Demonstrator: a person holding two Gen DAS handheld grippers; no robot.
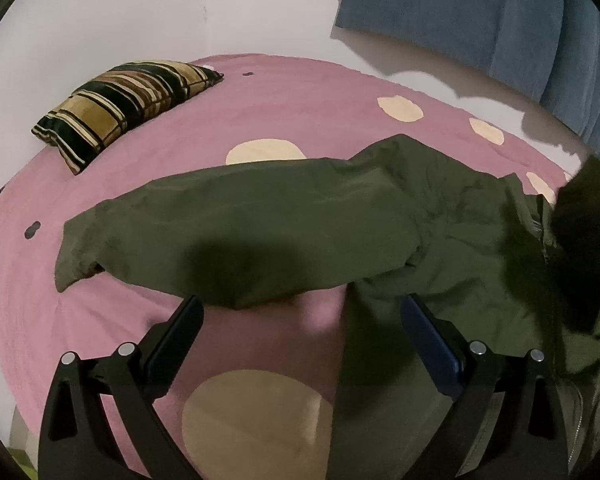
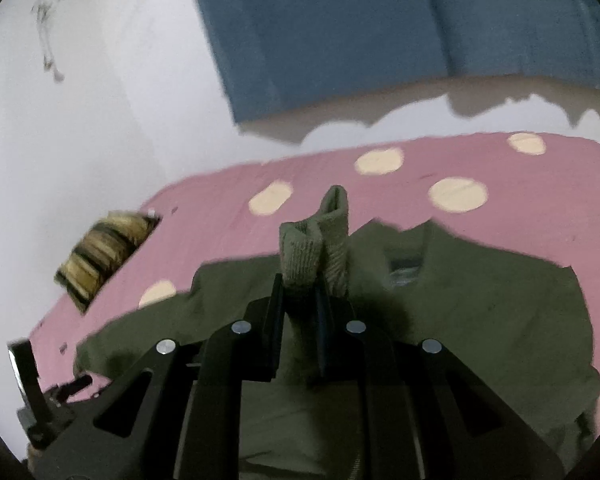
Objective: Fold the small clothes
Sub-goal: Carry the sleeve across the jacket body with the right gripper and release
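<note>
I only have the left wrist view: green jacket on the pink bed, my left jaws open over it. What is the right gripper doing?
Observer: The right gripper is shut on the jacket's ribbed cuff, which sticks up between its fingers.
Operator: Is the cuff lifted or lying flat?
Observer: Lifted; it stands upright above the rest of the green jacket, which lies spread on the bed.
Operator: Anything at the collar I can't see?
Observer: A pale label shows inside the neck opening, just right of the cuff.
Operator: And my left gripper?
Observer: The left gripper is open, holding nothing.
</note>
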